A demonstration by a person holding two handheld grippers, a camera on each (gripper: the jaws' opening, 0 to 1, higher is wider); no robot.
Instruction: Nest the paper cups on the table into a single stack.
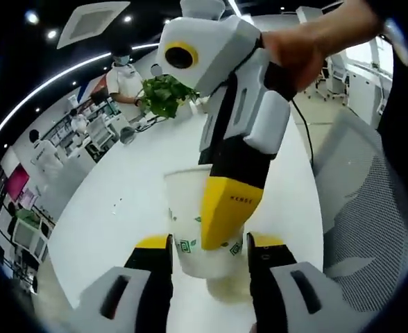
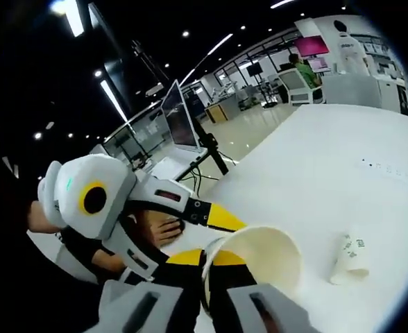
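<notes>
A white paper cup [image 1: 187, 208] with green print hangs just above the white table [image 1: 114, 208], casting a shadow under its base. My left gripper [image 1: 209, 243] has its jaws pressed against both sides of the cup's lower part. My right gripper [image 1: 221, 215] comes down from above, one yellow finger lying over the cup's outer wall. In the right gripper view the same cup [image 2: 259, 253] turns its mouth toward me, its rim pinched in my right gripper [image 2: 211, 277]. Behind it, my left gripper [image 2: 204, 236] reaches in from the left. A second paper cup [image 2: 350, 260] lies on its side on the table [image 2: 329, 159].
A leafy green plant [image 1: 166, 94] stands at the table's far end. A grey mesh chair [image 1: 370, 208] stands beside the table. An open laptop [image 2: 180, 125] sits on a stand past the table edge. People stand in the background.
</notes>
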